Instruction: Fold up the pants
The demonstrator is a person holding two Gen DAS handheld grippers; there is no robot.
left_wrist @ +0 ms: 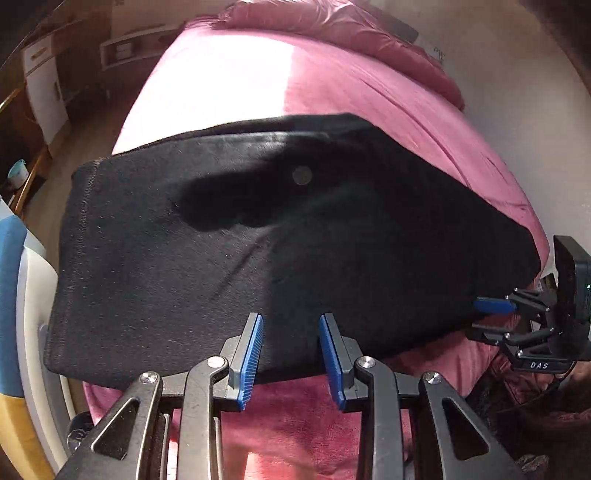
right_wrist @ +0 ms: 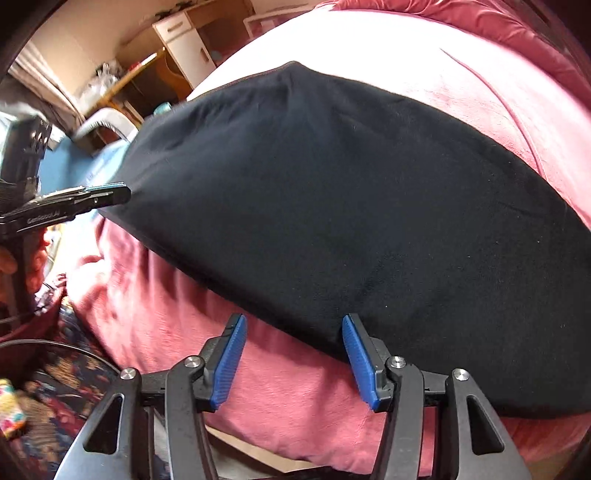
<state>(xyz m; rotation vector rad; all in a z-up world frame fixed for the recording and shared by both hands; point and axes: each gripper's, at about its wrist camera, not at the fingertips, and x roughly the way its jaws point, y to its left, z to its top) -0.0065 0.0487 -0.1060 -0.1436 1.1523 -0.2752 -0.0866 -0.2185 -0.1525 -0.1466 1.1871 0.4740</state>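
Black pants lie folded into a wide flat band across a pink bed cover. My left gripper hovers over their near edge, open, with nothing between its blue pads. In the left wrist view my right gripper is at the pants' right end. In the right wrist view the same pants fill the middle. My right gripper is open at their near edge, its right fingertip at the cloth. There my left gripper appears side-on at the pants' left corner.
A bunched pink duvet lies at the bed's far end, with a wall beside it. A white cabinet and a wooden desk stand past the bed. A blue and white chair is at the left. A patterned rug covers the floor.
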